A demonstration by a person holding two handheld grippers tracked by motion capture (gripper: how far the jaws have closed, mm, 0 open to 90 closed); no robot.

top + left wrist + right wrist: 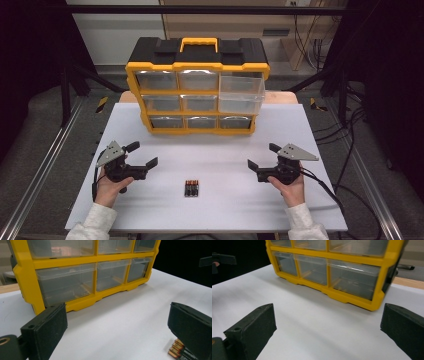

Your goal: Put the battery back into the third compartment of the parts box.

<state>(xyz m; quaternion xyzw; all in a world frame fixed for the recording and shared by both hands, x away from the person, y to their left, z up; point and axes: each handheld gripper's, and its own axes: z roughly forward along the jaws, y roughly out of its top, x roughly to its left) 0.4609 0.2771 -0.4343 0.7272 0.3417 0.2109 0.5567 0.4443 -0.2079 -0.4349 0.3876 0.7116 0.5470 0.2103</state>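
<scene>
A yellow and black drawer cabinet (pixel 197 85) with clear drawers stands at the back of the white table; its top right drawer (pixel 241 93) is pulled out. A small pack of batteries (pixel 191 188) lies near the front middle. My left gripper (pixel 142 155) rests open at the left, held by a hand, with nothing between its jaws. My right gripper (pixel 261 156) rests open at the right, also empty. In the left gripper view the batteries (pixel 178 349) peek out beside the right jaw, and the cabinet (pixel 82 277) is ahead. In the right gripper view the cabinet (pixel 329 267) is ahead.
The white table top (pixel 225 165) spreads between the grippers and the cabinet. Metal rails (pixel 45 165) run along both sides of the table. Cables (pixel 330 192) trail from the right gripper over the table's right edge.
</scene>
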